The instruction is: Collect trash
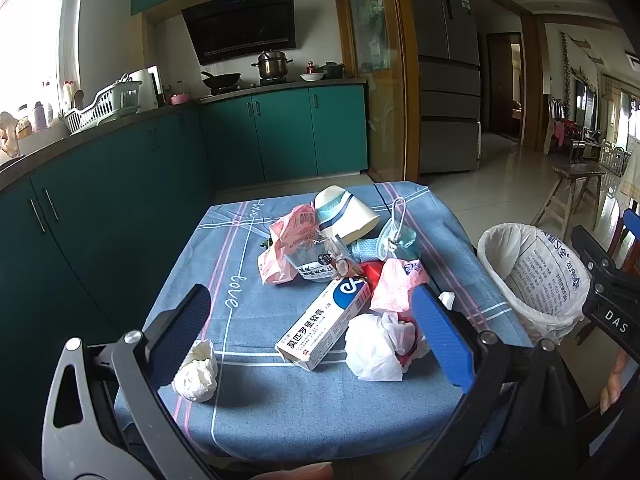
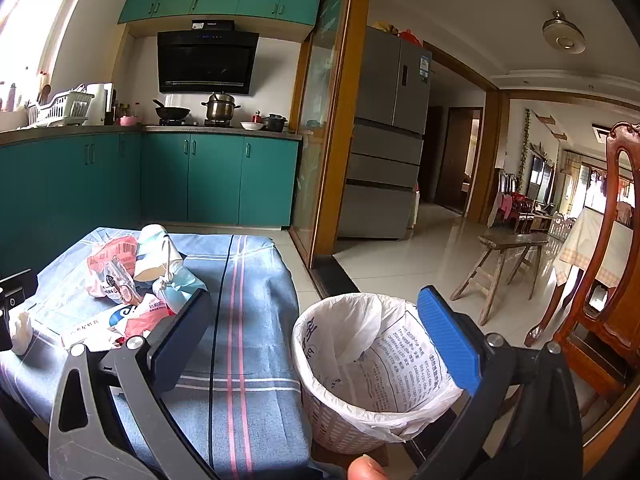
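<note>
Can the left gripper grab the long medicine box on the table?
Probably yes. The left gripper is open with the medicine box lying right between its fingers, on top of the blue tablecloth, and nothing covers the near end.

Teal cabinets [image 2: 216, 176] are set under a black range hood [image 2: 206, 62]. Right of the hood, a grey refrigerator [image 2: 390, 136] is seen, then a wooden stool [image 2: 504, 264] on pale floor tiles [image 2: 400, 264].

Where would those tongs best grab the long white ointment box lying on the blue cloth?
Probably across the middle of the ointment box, on its two long side faces, coming down from above. It lies flat and slanted, narrow enough for the open left tongs, with its near end clear of the crumpled white bag.
</note>
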### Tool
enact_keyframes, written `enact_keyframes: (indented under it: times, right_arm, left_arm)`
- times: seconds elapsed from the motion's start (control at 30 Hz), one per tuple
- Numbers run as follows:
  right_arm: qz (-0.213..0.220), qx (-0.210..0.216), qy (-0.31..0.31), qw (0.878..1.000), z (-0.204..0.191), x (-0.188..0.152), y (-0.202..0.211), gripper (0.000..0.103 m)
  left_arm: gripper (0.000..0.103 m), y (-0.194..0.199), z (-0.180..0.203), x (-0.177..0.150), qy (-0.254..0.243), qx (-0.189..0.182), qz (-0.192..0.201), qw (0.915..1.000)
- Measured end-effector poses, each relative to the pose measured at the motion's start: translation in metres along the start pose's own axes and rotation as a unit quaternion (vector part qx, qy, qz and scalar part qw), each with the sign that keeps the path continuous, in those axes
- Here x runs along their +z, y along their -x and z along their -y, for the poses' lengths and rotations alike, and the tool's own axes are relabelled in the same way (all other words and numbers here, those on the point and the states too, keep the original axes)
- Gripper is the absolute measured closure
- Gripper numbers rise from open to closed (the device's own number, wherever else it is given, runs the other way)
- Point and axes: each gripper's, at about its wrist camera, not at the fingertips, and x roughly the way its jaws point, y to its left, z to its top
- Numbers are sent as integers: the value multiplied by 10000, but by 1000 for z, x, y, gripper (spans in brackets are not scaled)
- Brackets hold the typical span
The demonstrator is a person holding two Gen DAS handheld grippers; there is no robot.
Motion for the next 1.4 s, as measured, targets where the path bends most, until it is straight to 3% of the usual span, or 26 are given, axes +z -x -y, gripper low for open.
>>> enact_keyframes:
  times: [1.4]
  right_arm:
    - [-60, 21, 23, 10000, -2, -2, -1, 3]
  left_arm:
    - [3, 2, 3, -3, -14, -1, -5, 10000]
